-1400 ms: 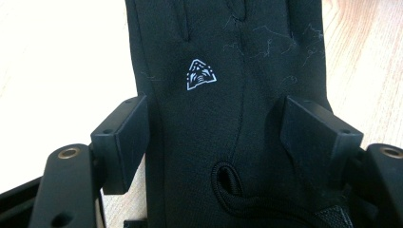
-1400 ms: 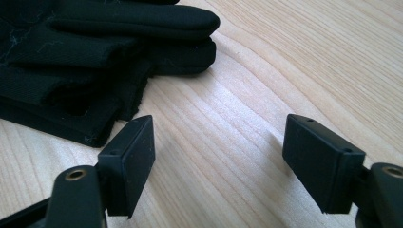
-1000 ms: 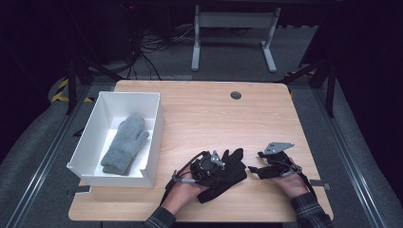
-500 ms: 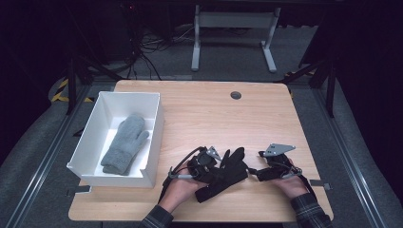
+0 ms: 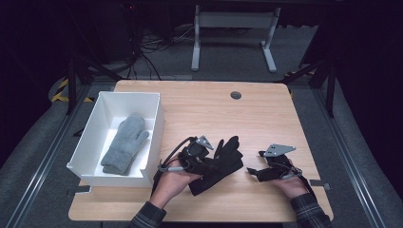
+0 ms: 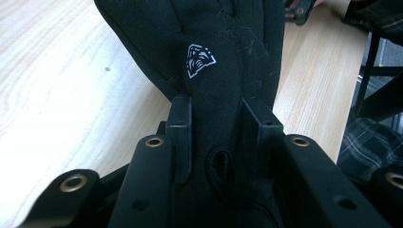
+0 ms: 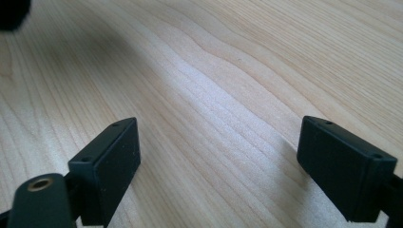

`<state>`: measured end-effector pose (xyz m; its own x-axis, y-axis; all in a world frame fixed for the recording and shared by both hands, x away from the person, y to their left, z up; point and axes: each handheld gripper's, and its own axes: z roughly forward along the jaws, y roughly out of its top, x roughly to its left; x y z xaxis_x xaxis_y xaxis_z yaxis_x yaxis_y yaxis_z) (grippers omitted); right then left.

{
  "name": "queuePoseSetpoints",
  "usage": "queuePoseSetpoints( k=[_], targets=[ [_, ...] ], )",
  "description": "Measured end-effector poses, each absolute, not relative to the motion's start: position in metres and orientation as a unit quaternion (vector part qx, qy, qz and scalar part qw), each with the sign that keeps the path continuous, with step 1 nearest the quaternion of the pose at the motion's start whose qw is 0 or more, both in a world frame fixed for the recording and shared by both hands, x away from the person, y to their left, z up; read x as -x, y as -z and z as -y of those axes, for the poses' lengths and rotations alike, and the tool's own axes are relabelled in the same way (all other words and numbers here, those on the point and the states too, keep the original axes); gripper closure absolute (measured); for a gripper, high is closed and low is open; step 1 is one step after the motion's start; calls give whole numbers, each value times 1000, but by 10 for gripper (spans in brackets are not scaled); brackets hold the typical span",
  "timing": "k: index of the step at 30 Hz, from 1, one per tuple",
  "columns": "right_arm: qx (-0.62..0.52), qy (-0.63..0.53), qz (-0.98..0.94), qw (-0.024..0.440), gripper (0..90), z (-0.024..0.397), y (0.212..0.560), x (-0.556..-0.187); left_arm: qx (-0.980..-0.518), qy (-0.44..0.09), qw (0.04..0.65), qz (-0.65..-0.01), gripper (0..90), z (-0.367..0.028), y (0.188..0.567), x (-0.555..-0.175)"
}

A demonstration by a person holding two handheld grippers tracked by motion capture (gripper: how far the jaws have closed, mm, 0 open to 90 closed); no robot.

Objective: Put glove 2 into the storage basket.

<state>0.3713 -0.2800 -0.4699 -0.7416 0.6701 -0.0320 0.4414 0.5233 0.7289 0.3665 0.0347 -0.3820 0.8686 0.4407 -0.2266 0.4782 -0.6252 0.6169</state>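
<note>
White box (image 5: 90, 137) at 9 o'clock of table (image 5: 199, 104), open top, grey mitten (image 5: 124, 144) flat inside, cuff toward near end, thumb toward 3 o'clock. Box's right wall just beside left hand (image 5: 168, 183), standing between glove and mitten. Round grommet hole (image 5: 235, 95) at 12 o'clock on tabletop, well apart from everything. Metal frame legs (image 5: 233, 33) on floor beyond far edge, cables (image 5: 147, 52) left of them. Left gripper (image 5: 202, 159) at 6 o'clock of table, clamped on black glove (image 5: 216, 164); in left gripper view pads pressing both sides of glove (image 6: 214, 95) near cuff, fabric bunched between, white logo (image 6: 199, 59) just past pads, fingers of glove running away toward 12 o'clock over wood. In high view glove near front edge, fingers fanned toward 1 o'clock, cuff end toward 7 o'clock, mostly at 3 o'clock side of left gripper; lifted off wood or not, cannot tell. Right gripper (image 5: 254, 172) at 4 to 5 o'clock of table, at 3 o'clock of glove, near but apart, bare wood gap between. Jaws just been opening, now spread wide; right gripper view: bare table (image 7: 214, 95) between, black glove edge (image 7: 12, 12) at 10 o'clock corner. Right hand (image 5: 290, 183) behind it, plaid sleeve (image 5: 311, 211) at 5 o'clock.
</note>
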Motion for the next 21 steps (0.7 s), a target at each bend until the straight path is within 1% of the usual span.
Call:
queuePoseSetpoints(
  k=[11, 17, 21],
  targets=[
    [-324, -365, -858, 157, 144, 280, 470, -371, -892, 2, 361, -273, 687, -57, 347, -374],
    [-325, -366, -858, 157, 145, 279, 470, -371, -874, -19, 380, -301, 686, -88, 319, -383],
    [-325, -366, -858, 157, 144, 279, 470, -371, -861, -26, 394, -321, 687, -109, 307, -387]
  ],
)
